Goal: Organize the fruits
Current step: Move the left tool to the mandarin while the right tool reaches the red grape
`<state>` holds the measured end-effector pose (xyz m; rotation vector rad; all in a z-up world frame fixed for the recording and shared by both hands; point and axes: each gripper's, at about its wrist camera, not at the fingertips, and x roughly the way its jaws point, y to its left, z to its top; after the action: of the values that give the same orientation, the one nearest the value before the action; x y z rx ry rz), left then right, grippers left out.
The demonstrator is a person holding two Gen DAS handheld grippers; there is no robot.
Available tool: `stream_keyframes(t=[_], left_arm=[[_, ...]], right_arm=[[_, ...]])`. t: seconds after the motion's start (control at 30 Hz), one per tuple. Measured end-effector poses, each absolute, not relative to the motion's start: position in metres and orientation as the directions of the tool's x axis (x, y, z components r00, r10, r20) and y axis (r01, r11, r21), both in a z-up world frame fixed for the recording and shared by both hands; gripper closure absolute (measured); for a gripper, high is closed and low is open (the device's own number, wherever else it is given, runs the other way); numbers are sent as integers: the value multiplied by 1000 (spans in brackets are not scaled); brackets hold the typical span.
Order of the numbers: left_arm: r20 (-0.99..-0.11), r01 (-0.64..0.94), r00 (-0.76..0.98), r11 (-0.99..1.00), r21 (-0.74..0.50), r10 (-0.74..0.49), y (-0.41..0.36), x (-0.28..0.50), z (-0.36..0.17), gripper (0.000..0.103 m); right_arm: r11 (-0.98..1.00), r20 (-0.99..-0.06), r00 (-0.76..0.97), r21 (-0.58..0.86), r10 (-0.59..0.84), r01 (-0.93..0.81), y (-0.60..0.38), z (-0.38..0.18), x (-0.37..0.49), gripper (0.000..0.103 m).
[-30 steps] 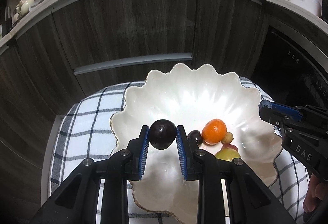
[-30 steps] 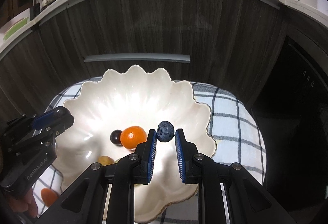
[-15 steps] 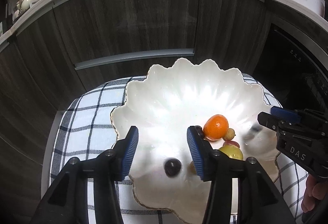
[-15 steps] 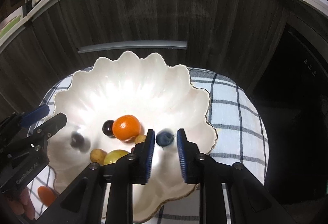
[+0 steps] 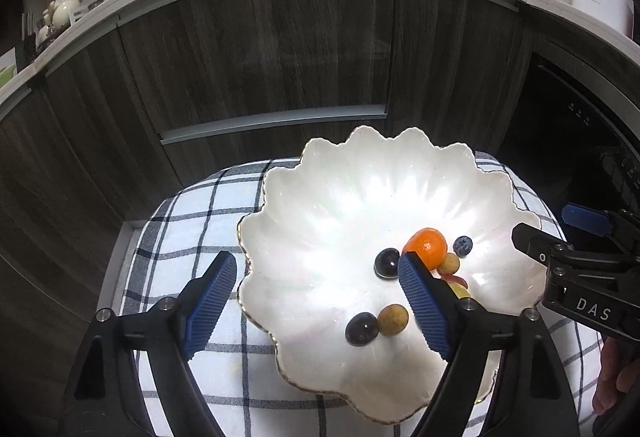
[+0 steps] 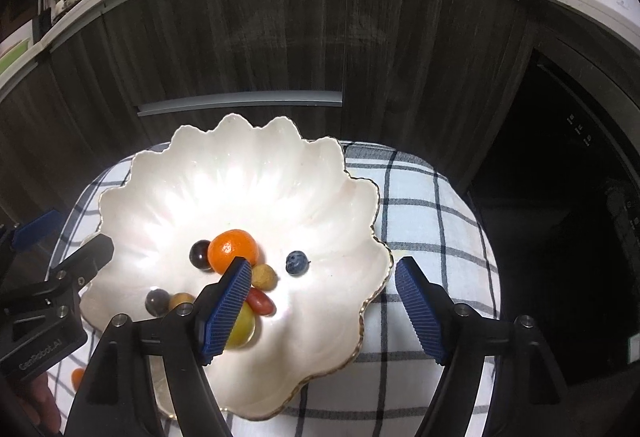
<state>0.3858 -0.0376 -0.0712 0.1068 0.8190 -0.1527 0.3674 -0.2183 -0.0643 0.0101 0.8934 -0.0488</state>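
Note:
A white scalloped bowl stands on a checked cloth. In it lie a mandarin, a blueberry, a dark round fruit, a dark grape, tan fruits, a red tomato and a yellow-green fruit. My left gripper hangs over the bowl's near left rim, jaws opening, holding nothing. My right gripper hangs over the near right rim, jaws opening, also holding nothing.
Dark wood cabinet doors with a grey handle bar rise behind the cloth. A dark appliance front is on the right. A small orange fruit lies on the cloth by the left gripper's body. A person's fingers hold the right gripper.
Both grippers opened. The left let go of the dark round fruit and the right let go of the blueberry; both fruits dropped into the bowl and now rest there.

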Motion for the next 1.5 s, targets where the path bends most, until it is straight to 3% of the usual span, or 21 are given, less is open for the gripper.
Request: stream_keyframes(t=[0.1,0.4,1.5], left_arm=[[-731,176,676,984,33,-97,-35,381,-66,14],[-718,180,689,983,45,-94,-31,363,-54,12],[-728,144,682,989,44,-67,-2,277,-51,12]], right_arm=[[999,-774,633,-3,-33,48,-218,-59,364,28],[997,-765,641,-10,-57,76,-214,-46,343,28],[984,-741,663,18,-106,177,-200,-38,248,28]])
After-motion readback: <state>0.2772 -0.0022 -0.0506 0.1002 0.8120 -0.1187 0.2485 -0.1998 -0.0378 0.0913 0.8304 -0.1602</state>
